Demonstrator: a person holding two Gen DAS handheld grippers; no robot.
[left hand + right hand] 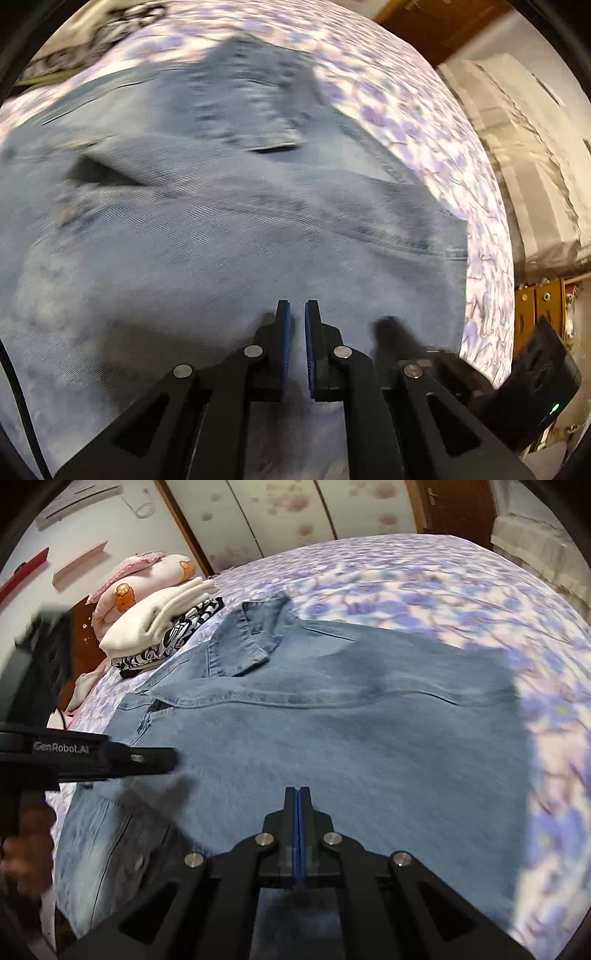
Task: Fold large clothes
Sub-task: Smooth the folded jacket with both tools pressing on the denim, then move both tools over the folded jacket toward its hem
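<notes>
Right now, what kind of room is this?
Most likely a bedroom: a denim shirt lies spread on a bed with a purple floral sheet, pillows and folded clothes are stacked at its head, and a wardrobe stands behind.

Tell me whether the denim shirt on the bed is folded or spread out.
Partly folded. The denim shirt lies flat on the bed, collar showing at its far end, with one long edge already turned over across its middle.
</notes>
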